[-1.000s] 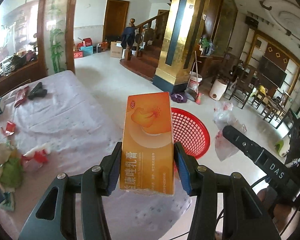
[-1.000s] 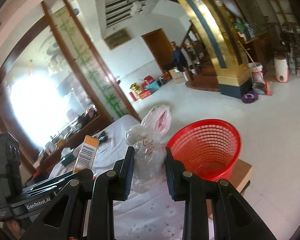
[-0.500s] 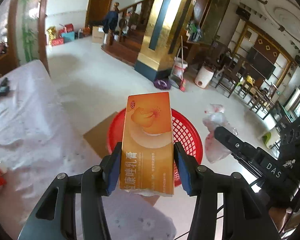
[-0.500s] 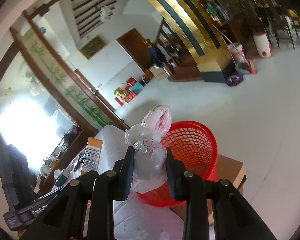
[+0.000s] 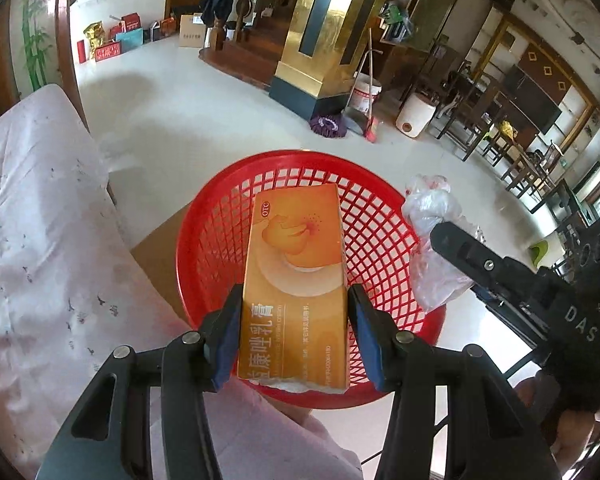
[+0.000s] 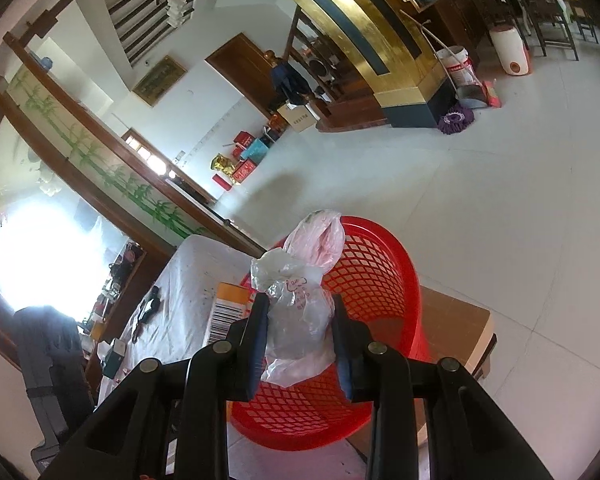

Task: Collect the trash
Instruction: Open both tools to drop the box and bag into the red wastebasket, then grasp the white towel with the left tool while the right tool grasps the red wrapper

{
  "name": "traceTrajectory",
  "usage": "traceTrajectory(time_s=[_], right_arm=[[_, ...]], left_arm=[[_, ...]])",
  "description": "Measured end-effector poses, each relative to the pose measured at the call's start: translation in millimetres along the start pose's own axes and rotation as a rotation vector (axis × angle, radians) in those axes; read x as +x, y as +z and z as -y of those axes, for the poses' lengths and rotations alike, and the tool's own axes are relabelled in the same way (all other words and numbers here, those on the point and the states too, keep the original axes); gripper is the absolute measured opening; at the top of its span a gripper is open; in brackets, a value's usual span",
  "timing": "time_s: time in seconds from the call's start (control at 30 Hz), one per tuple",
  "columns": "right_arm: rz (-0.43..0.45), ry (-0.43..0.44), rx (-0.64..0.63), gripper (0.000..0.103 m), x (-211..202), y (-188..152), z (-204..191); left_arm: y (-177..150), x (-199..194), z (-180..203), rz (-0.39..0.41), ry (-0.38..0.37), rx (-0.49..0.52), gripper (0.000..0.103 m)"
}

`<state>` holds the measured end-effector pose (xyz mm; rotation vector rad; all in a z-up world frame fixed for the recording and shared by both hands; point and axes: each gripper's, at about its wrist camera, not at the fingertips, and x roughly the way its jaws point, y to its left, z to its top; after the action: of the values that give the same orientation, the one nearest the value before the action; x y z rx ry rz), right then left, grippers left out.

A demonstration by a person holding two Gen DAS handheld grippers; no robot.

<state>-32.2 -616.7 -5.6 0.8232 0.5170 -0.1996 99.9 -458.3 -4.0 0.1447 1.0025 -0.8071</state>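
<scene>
My left gripper (image 5: 294, 316) is shut on an orange medicine box (image 5: 296, 280) and holds it over the open red mesh basket (image 5: 220, 240). My right gripper (image 6: 300, 320) is shut on a crumpled clear plastic bag (image 6: 296, 308) and holds it above the near rim of the same basket (image 6: 384, 280). The bag (image 5: 432, 240) and the right gripper also show at the basket's right side in the left wrist view. The orange box (image 6: 228, 308) shows at the left of the bag in the right wrist view.
The basket stands on a low brown cardboard piece (image 6: 456, 320) on the white tiled floor. A table with a white patterned cloth (image 5: 40, 220) lies to the left. A golden pillar (image 5: 324, 32), a mop, buckets and chairs stand farther off.
Both grippers have moved from over the table toward the red basket. The box is now above the basket's opening and the bag is at its rim. Both stay shut.
</scene>
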Motion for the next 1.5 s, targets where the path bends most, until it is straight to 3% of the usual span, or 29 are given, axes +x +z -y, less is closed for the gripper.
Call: traceTrajectory(time_s=[0.17,0.23,0.37,0.5,0.57,0.7,0.8,0.97,1.13,1.5], right_arm=[[-0.01,0.0,-0.003,0.037,6.9,4.7,-0.9],[-0.001,-0.003,0.005,0.05,5.3,5.8,-2.2],[0.018,0.004,0.006,0.06,-5.1,6.9,-7.6],[0.035,0.017,-0.012,0.06,-19.7,7.1,-22.9],[0.054,0.024,-0.038,0.062,-31.9,2.8,-36.7],[0.079,0.073,-0.097,0.077,-51.6,-16.1,-71.5],[0.085,0.109,-0.149,0.082,-59.7,-34.3,-102.8],[0.075,0.173,-0.265,0.086,-67.4,-68.7,-162.8],[0.046,0.23,-0.367,0.088,-62.4,-99.5,-215.7],[-0.089,0.328,-0.456,0.088,-25.6,-147.5,-284.0]], left_arm=[[-1.6,3.9,0.1,-0.037,0.006,-0.006,0.054],[-0.7,-0.5,0.0,-0.029,0.017,-0.004,0.057],[-7.8,-26.5,-5.3,0.026,0.023,-0.005,0.066],[-23.6,-68.4,-15.0,0.081,0.037,0.005,0.066],[-35.2,-94.8,-21.7,0.122,0.052,0.003,0.071],[-61.6,-154.4,-39.3,0.224,0.102,-0.029,0.076],[-83.5,-199.8,-55.9,0.294,0.168,-0.063,0.079],[-116.8,-261.0,-88.8,0.394,0.291,-0.116,0.082],[-144.5,-307.5,-127.5,0.45,0.351,-0.182,0.083],[-183.0,-366.0,-206.8,0.515,0.478,-0.373,0.083]])
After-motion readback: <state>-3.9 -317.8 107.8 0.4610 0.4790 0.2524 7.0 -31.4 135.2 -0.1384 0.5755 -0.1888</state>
